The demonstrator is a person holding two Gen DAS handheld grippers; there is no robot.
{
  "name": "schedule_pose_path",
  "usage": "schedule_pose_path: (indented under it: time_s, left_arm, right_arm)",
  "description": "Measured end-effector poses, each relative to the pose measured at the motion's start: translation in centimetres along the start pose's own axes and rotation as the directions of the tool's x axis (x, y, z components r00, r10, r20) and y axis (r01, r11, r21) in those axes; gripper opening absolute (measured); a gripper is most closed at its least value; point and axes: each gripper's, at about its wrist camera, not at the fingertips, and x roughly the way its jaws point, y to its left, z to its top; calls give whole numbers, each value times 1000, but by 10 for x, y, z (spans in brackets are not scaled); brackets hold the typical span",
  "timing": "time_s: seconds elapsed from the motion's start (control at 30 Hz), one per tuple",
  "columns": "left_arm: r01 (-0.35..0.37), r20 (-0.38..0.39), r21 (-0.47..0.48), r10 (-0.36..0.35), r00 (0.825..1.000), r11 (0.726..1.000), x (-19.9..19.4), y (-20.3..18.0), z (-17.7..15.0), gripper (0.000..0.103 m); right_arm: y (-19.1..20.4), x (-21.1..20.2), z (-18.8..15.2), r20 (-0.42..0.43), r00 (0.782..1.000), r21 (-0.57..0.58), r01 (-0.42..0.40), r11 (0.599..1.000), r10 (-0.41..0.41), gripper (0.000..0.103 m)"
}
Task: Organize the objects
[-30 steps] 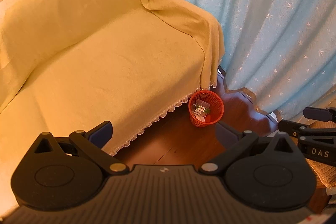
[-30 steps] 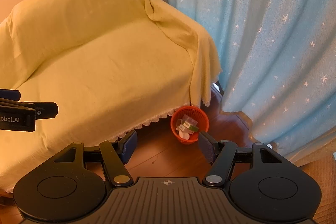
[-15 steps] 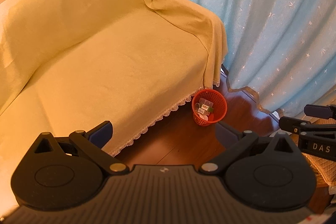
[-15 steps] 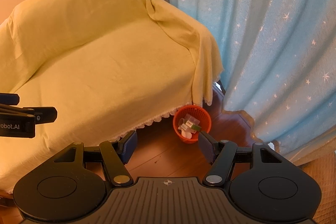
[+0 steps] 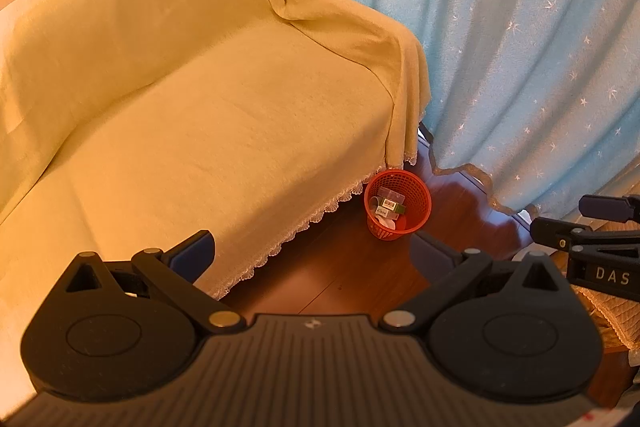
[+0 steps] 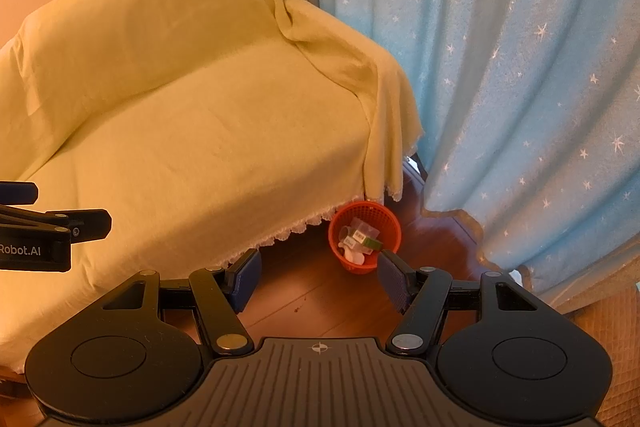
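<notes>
A small round orange-red plastic mesh basket (image 5: 398, 205) is seen standing on the dark reddish-brown wooden floor (image 5: 320, 279), just beside the near right corner of a sofa draped in a pale yellow cloth cover with a white lace hem (image 5: 208, 99). Inside the basket several small items are lying in a loose heap: a clear plastic box, white pieces and a small carton with a green edge (image 6: 366, 241); they are too small to be told apart further. Behind and to the right of the basket, a light blue curtain sprinkled with white stars (image 5: 520, 39) is hung down to the floor, its hem gathered in folds just right of the basket.

The left claw (image 5: 316, 253) is held above the floor near the sofa's front edge, its blue-padded fingers spread wide apart and nothing gripped between them. The basket is seen beyond it, slightly to the right of the gap between the fingers.

The right claw (image 6: 318, 281) is likewise held with its fingers well apart and empty. Its right pad is lined up in view against the basket's near right rim, though contact cannot be told from the pictures.

Each claw is partly caught at the edge of the other's view, the two being held side by side, apart from one another.
</notes>
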Motion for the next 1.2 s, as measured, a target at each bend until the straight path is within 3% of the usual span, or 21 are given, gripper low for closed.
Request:
schedule_pose_path:
  time_s: [1.2]
  left_arm:
    - [3,-36,17,-3,999,1000,15,1,-3,102]
  right_arm:
    - [1,10,-2,-36,999,31,19,999,-18,62]
